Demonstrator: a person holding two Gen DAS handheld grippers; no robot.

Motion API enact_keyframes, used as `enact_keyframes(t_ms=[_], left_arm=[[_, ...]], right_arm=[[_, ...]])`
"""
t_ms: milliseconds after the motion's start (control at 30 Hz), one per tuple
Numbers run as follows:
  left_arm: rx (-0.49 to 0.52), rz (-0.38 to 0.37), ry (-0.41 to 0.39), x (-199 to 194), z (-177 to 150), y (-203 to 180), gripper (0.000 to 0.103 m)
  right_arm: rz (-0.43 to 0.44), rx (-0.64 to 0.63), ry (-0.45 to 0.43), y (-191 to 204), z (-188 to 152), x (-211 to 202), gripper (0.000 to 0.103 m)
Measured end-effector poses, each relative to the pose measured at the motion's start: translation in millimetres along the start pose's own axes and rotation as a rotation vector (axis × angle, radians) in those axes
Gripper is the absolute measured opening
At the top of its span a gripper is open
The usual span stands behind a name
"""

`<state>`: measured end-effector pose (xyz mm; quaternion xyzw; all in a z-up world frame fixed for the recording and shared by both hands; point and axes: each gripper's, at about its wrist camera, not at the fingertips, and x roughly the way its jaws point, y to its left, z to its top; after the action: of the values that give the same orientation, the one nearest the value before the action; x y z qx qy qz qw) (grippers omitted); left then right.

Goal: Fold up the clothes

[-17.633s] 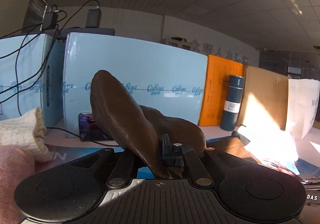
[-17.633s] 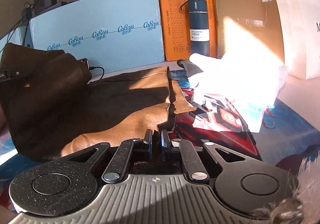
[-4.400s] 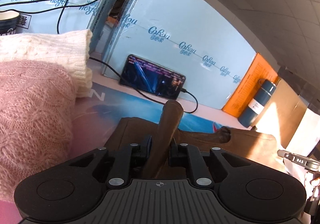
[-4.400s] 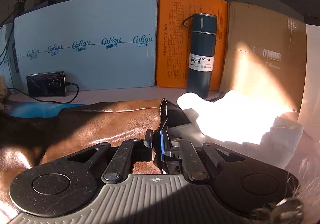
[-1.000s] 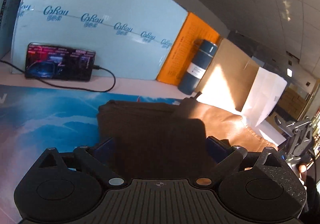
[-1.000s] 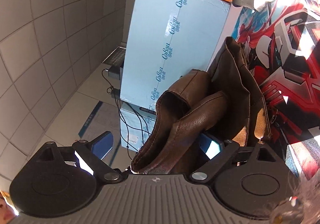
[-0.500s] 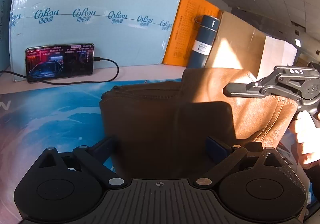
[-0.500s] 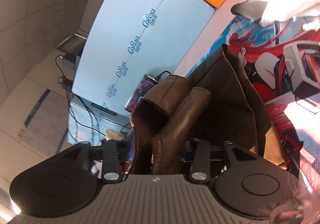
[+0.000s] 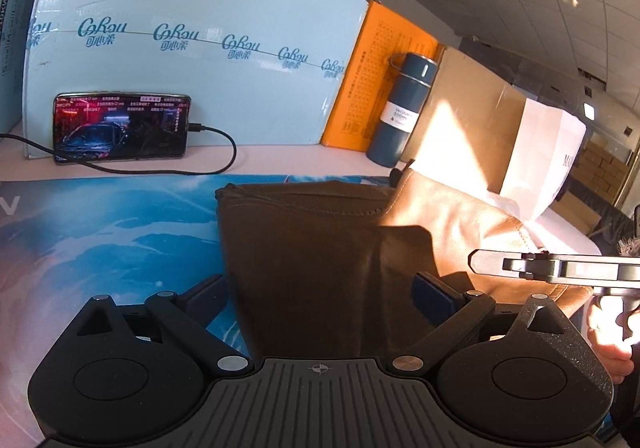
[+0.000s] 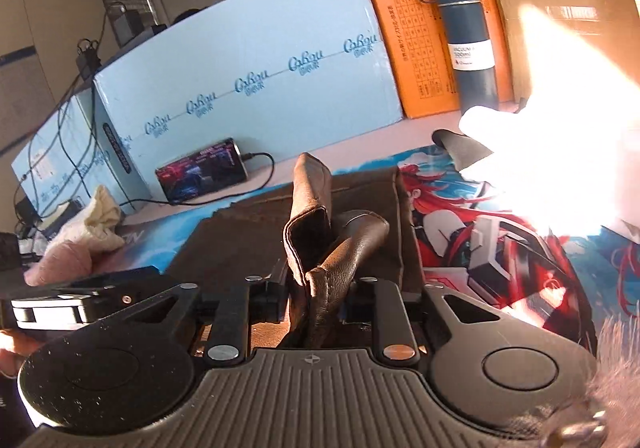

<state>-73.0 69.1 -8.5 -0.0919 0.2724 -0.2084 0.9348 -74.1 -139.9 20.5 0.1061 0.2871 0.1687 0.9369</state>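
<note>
The brown leather garment lies folded on the printed mat covering the table, its far right part lit tan by sun. The left hand-held gripper straddles the near edge of the garment with its jaws spread wide, the blue pads standing clear at either side. The right hand-held gripper pinches a bunched fold of the leather that stands up between its fingers; its jaws have just eased slightly wider yet the pads press the fold. From the left wrist view, the right tool shows at 3 o'clock. At 10 o'clock from the garment a phone leans against a pale blue box, cable plugged in. At 1 o'clock stands a dark blue flask before an orange board.
</note>
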Motion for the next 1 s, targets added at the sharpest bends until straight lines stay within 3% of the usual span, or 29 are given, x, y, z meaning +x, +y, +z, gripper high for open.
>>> enact_keyframes(t_ms=[67,100,267,433,533,700,1000], left_arm=[[0.021,0.004,0.017,3.0,-1.5,-2.9,0.1],[0.027,0.005,0.022,3.8,-1.8,-3.6,0.1],[0.018,0.008,0.035,6.2,-2.8,-1.3,0.1],[0.015,0.007,0.041,6.7,-3.4,-1.5,0.1],[0.01,0.006,0.041,6.4,-3.8,-1.7,0.1],[0.011,0.007,0.044,6.8,-3.9,-2.5,0.1],[0.01,0.007,0.049,7.5,-4.1,-2.3,0.1]], right_arm=[[-0.096,-0.048,0.024,1.3,-8.0,5.0,0.06],[-0.138,-0.078,0.037,2.8,-11.7,7.7,0.065],[-0.151,-0.067,0.075,-4.5,-19.9,16.4,0.075],[-0.136,-0.035,0.055,-6.0,-16.7,6.4,0.077],[-0.1,0.066,0.043,-12.8,-9.7,-10.5,0.083],[-0.023,0.314,0.107,-34.1,-4.3,-33.8,0.084],[0.108,0.55,0.221,-51.9,-20.1,-56.4,0.085]])
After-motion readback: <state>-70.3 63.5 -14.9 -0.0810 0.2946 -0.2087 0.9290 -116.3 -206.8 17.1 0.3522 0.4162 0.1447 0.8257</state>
